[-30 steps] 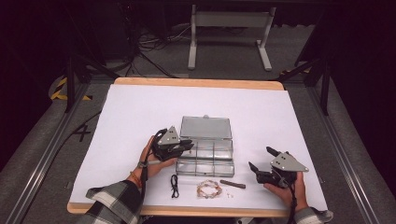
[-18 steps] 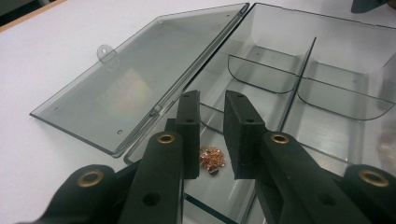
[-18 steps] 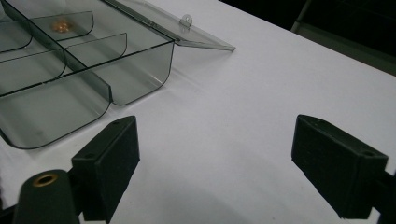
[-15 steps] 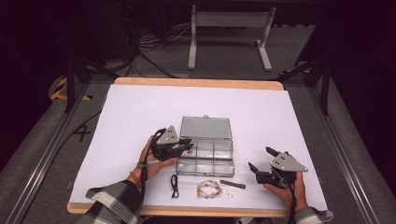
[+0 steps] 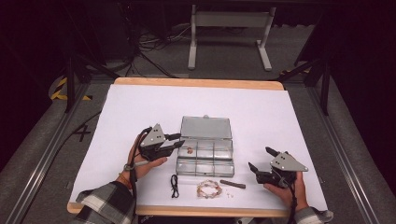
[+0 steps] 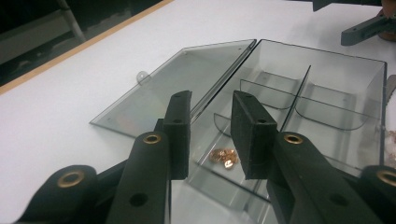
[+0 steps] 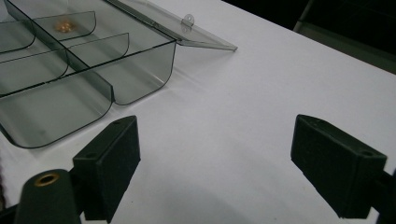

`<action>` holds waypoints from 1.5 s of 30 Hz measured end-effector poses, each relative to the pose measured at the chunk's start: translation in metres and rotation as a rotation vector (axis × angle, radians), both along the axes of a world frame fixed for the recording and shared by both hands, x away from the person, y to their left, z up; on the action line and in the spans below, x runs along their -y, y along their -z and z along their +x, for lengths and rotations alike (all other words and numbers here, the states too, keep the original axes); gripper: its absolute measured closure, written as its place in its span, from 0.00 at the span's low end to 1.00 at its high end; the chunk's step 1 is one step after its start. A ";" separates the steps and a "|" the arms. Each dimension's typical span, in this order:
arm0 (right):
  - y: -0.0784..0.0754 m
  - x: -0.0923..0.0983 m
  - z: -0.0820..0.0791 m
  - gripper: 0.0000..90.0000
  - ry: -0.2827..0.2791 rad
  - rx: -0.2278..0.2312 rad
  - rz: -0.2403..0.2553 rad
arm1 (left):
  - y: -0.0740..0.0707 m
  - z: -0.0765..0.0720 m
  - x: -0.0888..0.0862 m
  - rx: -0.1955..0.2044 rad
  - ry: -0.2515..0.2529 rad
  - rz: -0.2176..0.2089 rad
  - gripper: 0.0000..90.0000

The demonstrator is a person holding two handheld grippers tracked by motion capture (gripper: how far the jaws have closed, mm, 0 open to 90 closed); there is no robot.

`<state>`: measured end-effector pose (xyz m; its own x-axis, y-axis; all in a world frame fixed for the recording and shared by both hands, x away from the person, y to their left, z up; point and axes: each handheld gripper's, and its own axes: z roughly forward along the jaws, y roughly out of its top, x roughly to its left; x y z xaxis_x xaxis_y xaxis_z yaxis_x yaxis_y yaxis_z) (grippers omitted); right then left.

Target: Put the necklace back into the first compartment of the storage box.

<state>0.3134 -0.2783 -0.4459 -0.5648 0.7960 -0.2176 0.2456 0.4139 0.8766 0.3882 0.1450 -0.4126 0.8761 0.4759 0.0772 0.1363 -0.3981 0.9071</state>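
A clear plastic compartment box (image 5: 205, 161) lies mid-table with its lid (image 5: 205, 127) flat open behind it. A small copper-coloured trinket (image 5: 190, 150) rests in the box's back left compartment, also seen as the trinket (image 6: 223, 157) and the trinket (image 7: 64, 26). My left gripper (image 5: 180, 140) hovers at the box's left edge, just above that compartment. Its jaws have just been opening, and my left gripper (image 6: 212, 102) has nothing between its fingers. My right gripper (image 5: 259, 157) rests to the right of the box, and this right gripper (image 7: 224, 154) is wide open over bare white paper.
In front of the box lie a black looped cord (image 5: 174, 185), a beaded bracelet (image 5: 208, 188), a short dark bar (image 5: 232, 184) and some tiny bits (image 5: 229, 195). White paper covers the wooden table (image 5: 196, 84). Stands and cables are on the floor beyond.
My left gripper has drawn back to the left from over the box and risen a little, and its jaws stand wider apart. The right gripper has kept still.
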 end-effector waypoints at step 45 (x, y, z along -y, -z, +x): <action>-0.033 -0.053 -0.037 0.54 -0.368 -0.102 0.058 | 0.044 -0.078 -0.081 -0.035 -0.134 -0.087 0.09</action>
<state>0.2763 -0.2249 -0.4133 -0.8314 0.5454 -0.1063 0.1769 0.4412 0.8798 0.3102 0.2259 -0.4567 0.8056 0.5924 0.0012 0.2151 -0.2944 0.9312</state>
